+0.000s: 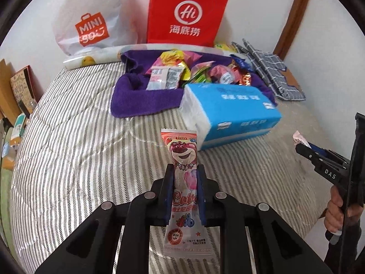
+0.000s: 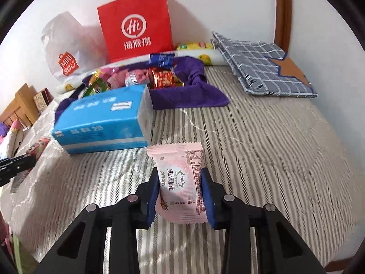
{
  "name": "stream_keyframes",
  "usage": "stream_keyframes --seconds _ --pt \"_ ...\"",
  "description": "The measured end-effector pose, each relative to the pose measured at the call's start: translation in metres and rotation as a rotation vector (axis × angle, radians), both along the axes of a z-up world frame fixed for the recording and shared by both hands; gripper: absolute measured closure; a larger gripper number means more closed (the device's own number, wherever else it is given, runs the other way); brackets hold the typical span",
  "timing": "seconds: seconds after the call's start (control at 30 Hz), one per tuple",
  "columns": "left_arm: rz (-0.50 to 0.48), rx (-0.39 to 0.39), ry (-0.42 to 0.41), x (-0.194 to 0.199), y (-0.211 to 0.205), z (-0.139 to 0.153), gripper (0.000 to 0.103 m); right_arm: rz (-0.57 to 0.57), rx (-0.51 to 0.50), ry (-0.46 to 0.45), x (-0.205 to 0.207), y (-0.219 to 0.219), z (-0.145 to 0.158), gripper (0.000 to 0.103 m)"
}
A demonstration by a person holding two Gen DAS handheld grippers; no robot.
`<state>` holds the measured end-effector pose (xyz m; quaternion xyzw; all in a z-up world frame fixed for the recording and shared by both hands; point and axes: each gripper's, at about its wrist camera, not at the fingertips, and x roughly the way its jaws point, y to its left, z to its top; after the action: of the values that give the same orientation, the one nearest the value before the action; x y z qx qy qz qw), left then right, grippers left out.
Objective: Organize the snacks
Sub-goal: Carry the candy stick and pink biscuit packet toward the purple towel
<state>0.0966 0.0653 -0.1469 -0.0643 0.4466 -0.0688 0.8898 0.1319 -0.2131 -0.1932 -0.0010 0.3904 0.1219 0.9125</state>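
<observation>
Clamping a long pink bear-print candy packet (image 1: 183, 182) between its blue pads, the left gripper (image 1: 183, 182) holds it upright over the grey-striped quilt (image 1: 79, 137). To its right, the right gripper (image 2: 180, 182) pinches a pale pink square snack pouch (image 2: 179, 180) by both sides. Beyond lies a blue tissue pack (image 2: 102, 118), hiding part of the purple towel (image 1: 141, 100) heaped with assorted wrapped snacks (image 1: 173, 73). Farthest back, a red paper bag (image 1: 186, 11) stands at the wall, its handles cut off.

Soft, even indoor light fills both fisheye views, with faint shadows on the striped bedspread (image 1: 75, 137), slight motion blur on the blue tissue pack (image 2: 102, 121), and dark, curved edges.
</observation>
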Motion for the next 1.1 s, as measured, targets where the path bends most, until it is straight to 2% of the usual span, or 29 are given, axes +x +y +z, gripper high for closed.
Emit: stream_keyframes --seconds 0.3,0.6,1.1 --pt "-0.028 -0.018 -0.043 -0.002 -0.01 0.02 0.085 -0.033 -0.018 -0.046 -0.018 -0.001 0.031 0.07" --pt "-0.062 -0.029 -0.078 0.007 -0.017 0.05 0.085 -0.026 -0.037 -0.125 -0.025 0.018 0.067 0.07" --pt "-0.078 -0.051 -0.103 0.037 -0.016 0.096 0.085 -0.032 0.011 -0.178 0.006 0.044 0.117 0.07"
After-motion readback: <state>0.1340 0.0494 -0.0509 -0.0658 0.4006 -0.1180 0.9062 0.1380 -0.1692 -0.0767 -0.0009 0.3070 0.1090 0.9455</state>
